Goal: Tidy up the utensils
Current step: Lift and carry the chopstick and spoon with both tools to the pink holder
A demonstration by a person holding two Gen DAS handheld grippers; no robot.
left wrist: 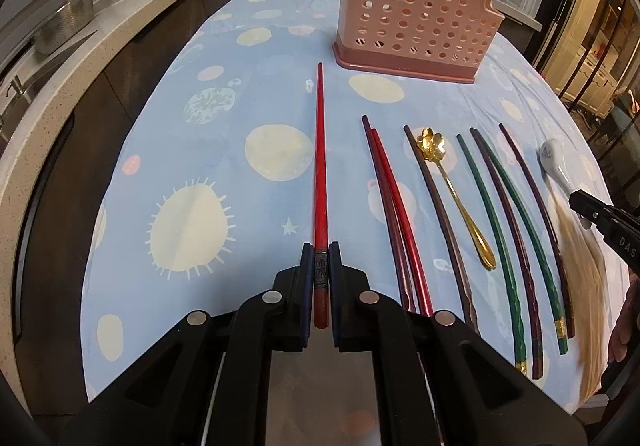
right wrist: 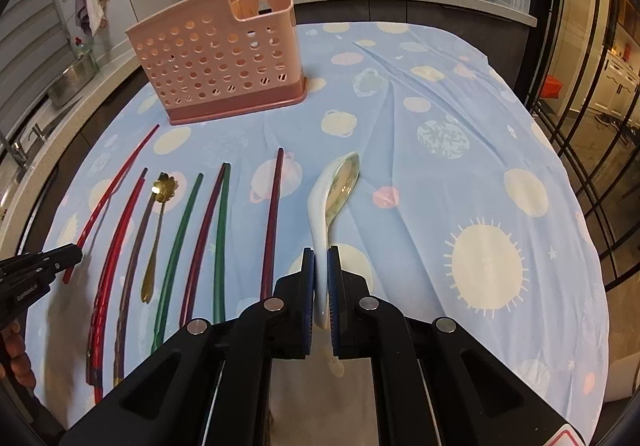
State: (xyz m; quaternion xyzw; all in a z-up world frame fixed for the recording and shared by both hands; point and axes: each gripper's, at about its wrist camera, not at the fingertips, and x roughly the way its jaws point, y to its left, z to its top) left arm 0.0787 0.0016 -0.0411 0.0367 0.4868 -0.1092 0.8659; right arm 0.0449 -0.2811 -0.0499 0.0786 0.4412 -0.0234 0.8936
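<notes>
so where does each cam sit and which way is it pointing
Left wrist: on the left gripper, looking forward along its fingers, shut on a red chopstick; the right gripper enters at the right edge.
Right wrist: on the right gripper, shut on the white spoon; the left gripper enters at the left edge.
Shared: pink holder, gold spoon, blue cloth.

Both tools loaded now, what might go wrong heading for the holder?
The left tool pinches the red chopstick near its butt end, so the long free tip may swing or catch the pink utensil holder. The right tool squeezes the glazed ceramic spoon by its thin handle; it could slip.
</notes>
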